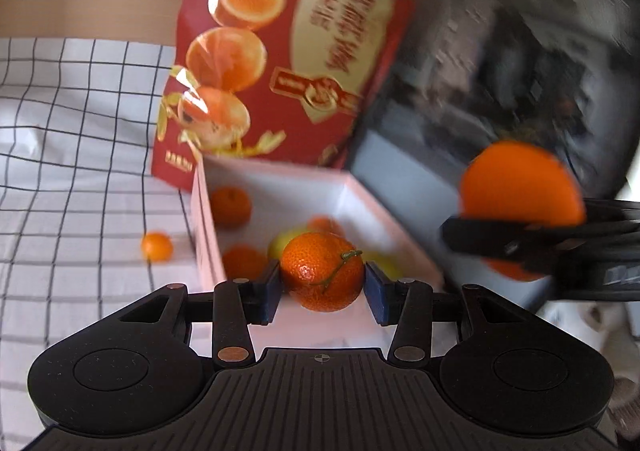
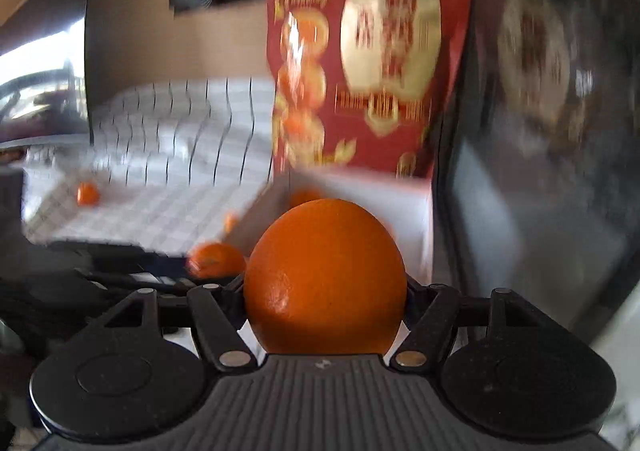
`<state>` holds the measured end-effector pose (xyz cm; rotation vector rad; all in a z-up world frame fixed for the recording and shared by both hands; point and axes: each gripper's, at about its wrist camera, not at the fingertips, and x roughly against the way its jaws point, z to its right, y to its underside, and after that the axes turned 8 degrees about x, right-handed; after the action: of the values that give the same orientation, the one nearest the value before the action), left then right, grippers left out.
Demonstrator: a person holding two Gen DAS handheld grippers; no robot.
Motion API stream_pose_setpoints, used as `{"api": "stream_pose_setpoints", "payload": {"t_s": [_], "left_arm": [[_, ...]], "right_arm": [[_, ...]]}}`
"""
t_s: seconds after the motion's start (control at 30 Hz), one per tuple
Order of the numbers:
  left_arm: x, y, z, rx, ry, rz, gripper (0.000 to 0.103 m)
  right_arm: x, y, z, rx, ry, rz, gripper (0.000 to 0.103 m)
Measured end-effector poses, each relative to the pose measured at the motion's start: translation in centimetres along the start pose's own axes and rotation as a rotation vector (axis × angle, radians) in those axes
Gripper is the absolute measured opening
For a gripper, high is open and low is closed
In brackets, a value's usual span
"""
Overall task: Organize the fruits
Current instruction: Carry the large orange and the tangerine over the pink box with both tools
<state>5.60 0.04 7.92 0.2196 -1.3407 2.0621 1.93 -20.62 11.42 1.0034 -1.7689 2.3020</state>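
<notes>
The left tongs (image 1: 322, 283) are clenched on a small tangerine (image 1: 322, 271) with a green stem, held above the near end of the white box (image 1: 352, 191). The right tongs (image 2: 325, 291) grip a large smooth orange (image 2: 325, 279), just right of the box and in front of a dark glossy panel (image 1: 540, 71). Inside the box lie more tangerines and a yellowish fruit (image 1: 282, 243); one small tangerine (image 1: 157, 246) sits on the checked cloth (image 1: 60, 131) left of the box, and the red fruit bag (image 1: 280, 51) leans behind it.

Risks, as I judge them: the blue pads (image 1: 376, 295) touch the small tangerine only at its sides, so a jolt could let it roll out and drop back into the box or over its wall. The large orange bulges well beyond its tongs; a tilt could make it slip. The two pairs of tongs are close beside the box and might knock together, or bump the bag over.
</notes>
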Motion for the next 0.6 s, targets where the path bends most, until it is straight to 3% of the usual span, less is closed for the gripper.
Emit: {"api": "stream_pose_setpoints", "payload": {"t_s": [0.13,0.2,0.3,0.43,0.6], "left_arm": [[-4.4,-1.7,-0.1,0.03,-0.015,-0.066,0.049],[-6.4,-1.4,0.0,-0.014,-0.081,-0.12,0.05],[-7.6,-0.8,1.0,-0.146,-0.144,-0.129,0.052],[-7.2,-1.1,-0.2,-0.097,-0.061,-0.134,0.051],[-2.4,-1.6,-3.1,-0.056,0.018,-0.037,0.051]], "right_arm": [[-0.6,-5.4,0.6,0.005,0.088,0.038,0.069],[-1.2,-7.1,0.9,0.01,0.116,0.041,0.069],[-2.6,-8.7,1.5,-0.002,0.131,0.024,0.069],[-5.4,-9.6,2.7,-0.052,0.104,-0.03,0.069],[-8.8,-9.2,2.5,-0.066,0.119,-0.084,0.069]]}}
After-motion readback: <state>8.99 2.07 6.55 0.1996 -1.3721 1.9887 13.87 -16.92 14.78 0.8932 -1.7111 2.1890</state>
